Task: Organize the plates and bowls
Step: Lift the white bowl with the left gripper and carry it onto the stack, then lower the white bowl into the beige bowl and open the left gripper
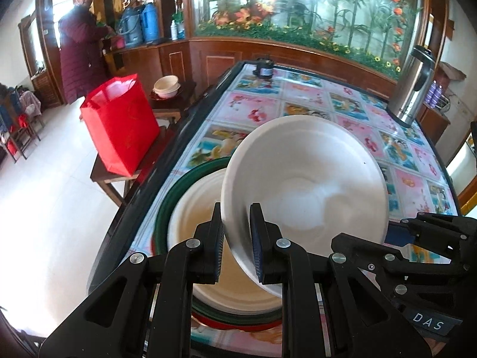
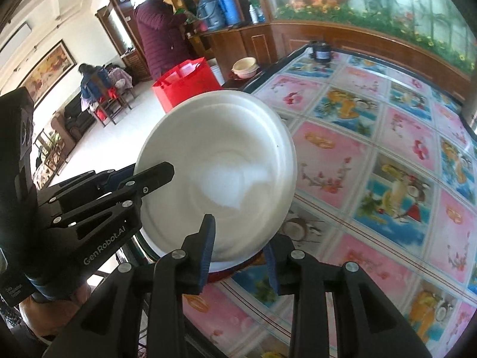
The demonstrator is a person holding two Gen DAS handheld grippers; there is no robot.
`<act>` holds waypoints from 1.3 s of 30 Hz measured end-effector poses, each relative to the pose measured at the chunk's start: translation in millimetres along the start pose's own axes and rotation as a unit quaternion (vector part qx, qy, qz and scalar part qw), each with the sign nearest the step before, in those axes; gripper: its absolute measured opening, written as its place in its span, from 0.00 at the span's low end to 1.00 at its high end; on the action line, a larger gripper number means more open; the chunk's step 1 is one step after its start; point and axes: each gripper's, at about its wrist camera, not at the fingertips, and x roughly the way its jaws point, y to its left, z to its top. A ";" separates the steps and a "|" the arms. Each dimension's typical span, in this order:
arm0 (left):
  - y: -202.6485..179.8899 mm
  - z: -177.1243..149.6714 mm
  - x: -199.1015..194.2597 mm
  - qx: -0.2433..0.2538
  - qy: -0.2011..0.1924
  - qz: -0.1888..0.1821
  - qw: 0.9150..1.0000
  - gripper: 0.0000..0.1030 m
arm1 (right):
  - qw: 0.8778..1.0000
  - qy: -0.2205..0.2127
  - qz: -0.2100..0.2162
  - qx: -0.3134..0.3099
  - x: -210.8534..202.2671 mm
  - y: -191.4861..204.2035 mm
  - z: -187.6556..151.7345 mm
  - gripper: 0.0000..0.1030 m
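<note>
A white bowl [image 1: 304, 185] hangs tilted above the table, and my left gripper [image 1: 237, 208] is shut on its near rim. Beneath it lies a stack: a white plate [image 1: 193, 223] on a green plate [image 1: 165, 205] and a red plate [image 1: 238, 325]. In the right wrist view the same white bowl [image 2: 217, 161] fills the middle, with the left gripper [image 2: 143, 176] clamped on its left rim. My right gripper [image 2: 239, 238] straddles the near rim, one finger inside and one outside. Its pads stand apart from the wall, so it is open. The right gripper [image 1: 372, 232] also shows at the bowl's right side.
The table [image 1: 298, 104] has a flower-patterned cloth. A steel thermos [image 1: 413, 86] stands at its far right and a small black jar [image 1: 263, 70] at its far end. Left of the table, a red bag [image 1: 119, 125] sits on a stool, with bowls [image 1: 167, 86] behind. A person in a maroon coat [image 1: 80, 47] stands beyond.
</note>
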 end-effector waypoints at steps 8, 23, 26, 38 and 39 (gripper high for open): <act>17.2 -3.3 15.7 -0.005 0.020 0.010 1.000 0.16 | 1.000 0.023 0.004 -0.009 21.7 11.5 2.8 0.32; 10.5 -10.5 37.4 0.037 0.052 0.010 0.998 0.18 | 0.999 0.042 0.016 -0.002 27.4 11.5 -7.0 0.38; 9.3 -10.6 38.9 0.041 0.052 0.010 0.998 0.19 | 0.999 0.040 0.022 0.002 25.9 9.6 -8.1 0.38; 9.6 -9.8 42.6 0.057 0.057 0.003 0.997 0.23 | 0.999 0.019 0.022 0.023 9.7 -2.9 -13.1 0.45; 10.5 -9.9 42.5 0.056 0.057 0.001 0.997 0.24 | 0.999 0.019 0.021 0.026 9.5 -5.0 -13.6 0.46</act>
